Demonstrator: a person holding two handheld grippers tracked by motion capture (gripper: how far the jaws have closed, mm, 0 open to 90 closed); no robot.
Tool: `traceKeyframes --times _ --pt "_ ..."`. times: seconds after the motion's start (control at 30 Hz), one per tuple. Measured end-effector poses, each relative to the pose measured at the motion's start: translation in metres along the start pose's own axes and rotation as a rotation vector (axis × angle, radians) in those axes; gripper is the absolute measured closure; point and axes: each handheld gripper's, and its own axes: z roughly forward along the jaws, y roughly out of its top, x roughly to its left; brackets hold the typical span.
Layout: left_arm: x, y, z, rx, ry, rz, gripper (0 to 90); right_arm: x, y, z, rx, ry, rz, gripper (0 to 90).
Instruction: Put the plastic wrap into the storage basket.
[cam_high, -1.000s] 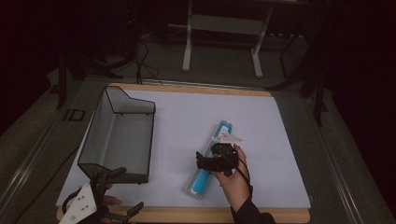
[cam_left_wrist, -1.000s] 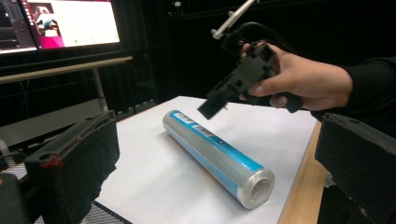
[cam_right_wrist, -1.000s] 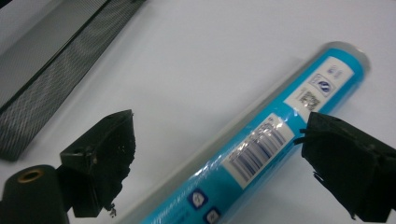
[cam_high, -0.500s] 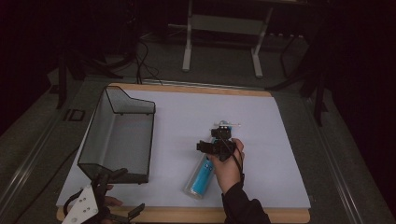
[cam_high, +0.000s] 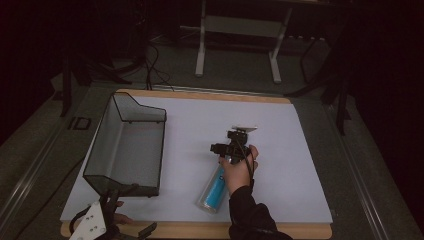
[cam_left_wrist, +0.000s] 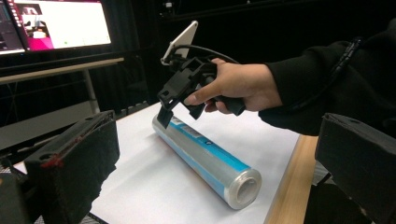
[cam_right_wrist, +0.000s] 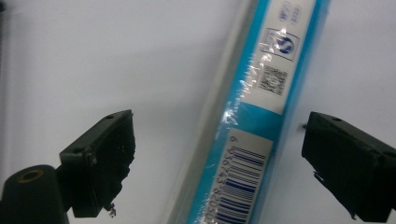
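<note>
At the near edge of the table, the left claw is resting with its jaws spread wide and holding nothing; in the left gripper view both black pads are standing well apart, framing the scene beyond.

Just past it, the roll of cling film is lying flat on the white table sheet, its open end pointing toward the near edge. A second ago it was reaching farther up the table under the hand; now it is lying lower and more upright in the high view, so it seems to have slid or been released.

Over its far end, the right claw is hovering, gripped by the person's right hand. The right gripper view is showing its jaws spread, one on each side of the roll's blue label, neither touching it. It has moved up the roll toward the far end, which likely means a fresh grasp is being lined up.

Farther left, the dark mesh tray is sitting on the sheet, a probable destination.
</note>
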Motion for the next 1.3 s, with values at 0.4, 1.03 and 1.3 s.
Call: traceKeyframes --times 0.4,1.03,1.3 --pt "-0.004 0.001 0.001 -0.007 -0.008 0.001 0.6 -0.006 -0.001 0.025 0.183 -0.009 0.135 9.7" --pt "-0.006 0.001 0.000 -0.014 -0.007 -0.001 0.6 -0.005 -0.018 0.047 0.301 0.025 0.262 18.0" --pt "-0.007 0.001 0.001 -0.005 -0.005 0.009 0.6 0.004 -0.025 0.046 0.291 -0.023 0.097 24.4"
